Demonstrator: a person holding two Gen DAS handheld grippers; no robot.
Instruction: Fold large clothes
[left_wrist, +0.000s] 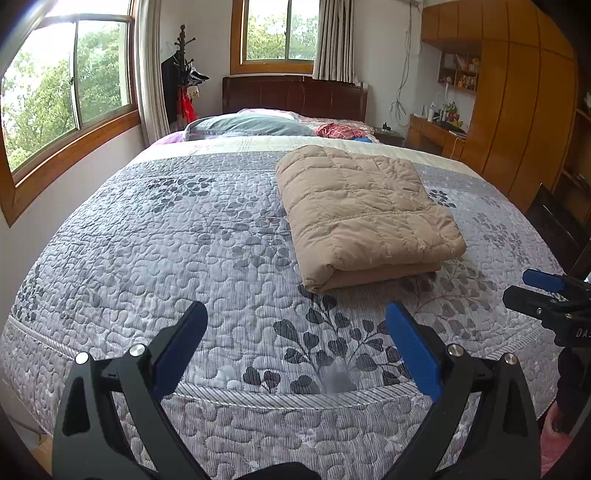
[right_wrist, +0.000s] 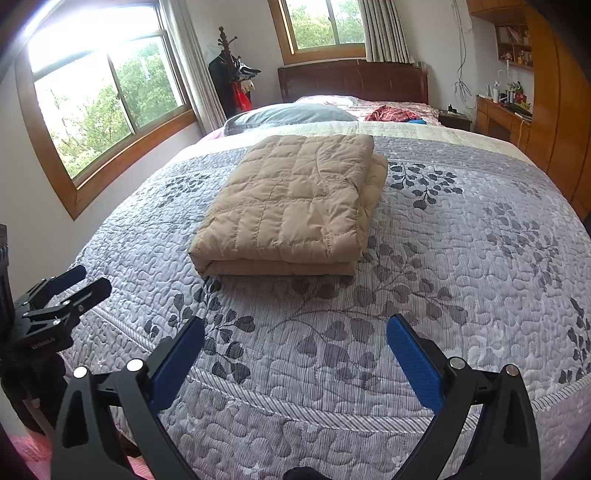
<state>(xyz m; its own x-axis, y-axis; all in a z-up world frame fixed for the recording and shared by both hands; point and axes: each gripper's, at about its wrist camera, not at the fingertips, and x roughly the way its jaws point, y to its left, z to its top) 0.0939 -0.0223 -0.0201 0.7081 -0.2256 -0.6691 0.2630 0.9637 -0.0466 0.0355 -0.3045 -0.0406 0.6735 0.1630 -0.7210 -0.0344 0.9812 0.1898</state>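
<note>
A tan quilted garment (left_wrist: 365, 214) lies folded into a thick rectangle on the grey leaf-patterned bedspread (left_wrist: 184, 240); it also shows in the right wrist view (right_wrist: 295, 206). My left gripper (left_wrist: 295, 325) is open and empty, held above the foot of the bed, short of the garment. My right gripper (right_wrist: 295, 332) is open and empty too, also near the bed's foot edge. Each gripper shows at the edge of the other's view: the right one at the right (left_wrist: 532, 291), the left one at the left (right_wrist: 81, 284).
A grey pillow (left_wrist: 251, 125) and a red checked cloth (left_wrist: 340, 131) lie near the dark headboard (left_wrist: 295, 96). A coat stand (left_wrist: 183, 74) stands by the windows at left. Wooden wardrobes (left_wrist: 517, 110) and a desk (left_wrist: 436, 133) line the right wall.
</note>
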